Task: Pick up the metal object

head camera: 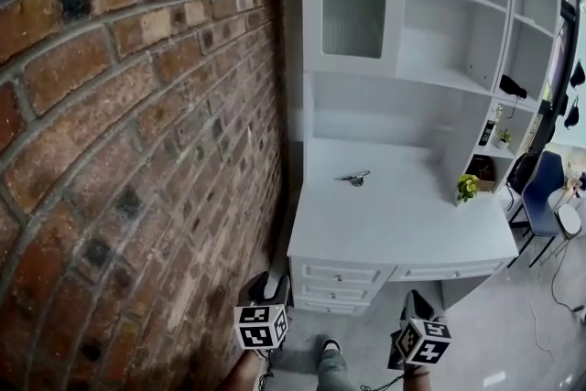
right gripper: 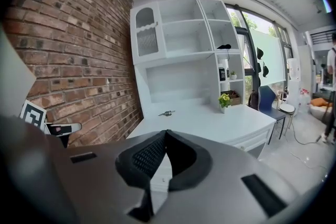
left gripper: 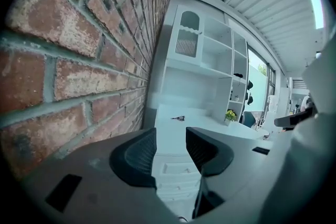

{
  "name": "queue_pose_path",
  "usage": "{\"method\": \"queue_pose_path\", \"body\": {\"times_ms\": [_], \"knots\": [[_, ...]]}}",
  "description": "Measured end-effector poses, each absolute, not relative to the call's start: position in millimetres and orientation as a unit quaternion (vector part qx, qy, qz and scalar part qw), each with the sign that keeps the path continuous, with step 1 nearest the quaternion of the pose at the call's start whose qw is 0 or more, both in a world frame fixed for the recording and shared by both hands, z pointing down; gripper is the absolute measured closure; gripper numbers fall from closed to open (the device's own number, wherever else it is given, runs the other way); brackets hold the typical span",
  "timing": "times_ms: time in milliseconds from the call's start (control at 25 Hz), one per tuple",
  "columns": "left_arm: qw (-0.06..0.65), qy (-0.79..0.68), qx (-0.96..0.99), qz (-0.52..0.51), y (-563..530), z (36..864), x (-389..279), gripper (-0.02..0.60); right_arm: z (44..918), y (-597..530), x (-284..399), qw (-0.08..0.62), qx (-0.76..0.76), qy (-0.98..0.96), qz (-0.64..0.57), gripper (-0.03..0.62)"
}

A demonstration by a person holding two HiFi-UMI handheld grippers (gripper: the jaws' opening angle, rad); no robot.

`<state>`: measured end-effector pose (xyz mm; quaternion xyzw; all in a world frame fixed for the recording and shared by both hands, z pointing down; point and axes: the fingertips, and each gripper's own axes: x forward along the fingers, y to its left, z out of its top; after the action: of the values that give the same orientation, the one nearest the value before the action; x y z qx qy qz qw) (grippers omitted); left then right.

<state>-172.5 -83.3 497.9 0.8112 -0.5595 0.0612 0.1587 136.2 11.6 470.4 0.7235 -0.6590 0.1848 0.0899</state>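
A small metal object (head camera: 353,178) lies on the white desk top (head camera: 394,224), toward the back and left of centre. It also shows far off in the left gripper view (left gripper: 178,118) and the right gripper view (right gripper: 167,113). Both grippers hang low in front of the desk, well short of it. My left gripper (head camera: 272,287) is open, with an empty gap between its jaws (left gripper: 170,136). My right gripper (head camera: 418,299) is shut, its tips meeting on nothing (right gripper: 165,132).
A brick wall (head camera: 137,151) runs close along the left. The desk carries a white hutch (head camera: 439,14) with shelves, and drawers (head camera: 343,275) in its front. A potted yellow plant (head camera: 468,187) stands at the desk's right; a blue chair (head camera: 540,197) is beyond it.
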Motion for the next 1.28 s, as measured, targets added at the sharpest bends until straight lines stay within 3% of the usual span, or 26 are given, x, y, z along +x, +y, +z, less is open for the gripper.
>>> {"method": "queue_pose_path", "body": {"times_ms": [600, 1280], "knots": [[0.155, -0.58, 0.797, 0.058, -224, 499, -123, 0.403, 469, -152, 197, 0.073, 0.711, -0.673, 0.189, 0.594], [0.177, -0.604, 0.775, 0.053, -366, 505, -73, 0.405, 458, -331, 246, 0.101, 0.686, -0.7, 0.167, 0.594]]}}
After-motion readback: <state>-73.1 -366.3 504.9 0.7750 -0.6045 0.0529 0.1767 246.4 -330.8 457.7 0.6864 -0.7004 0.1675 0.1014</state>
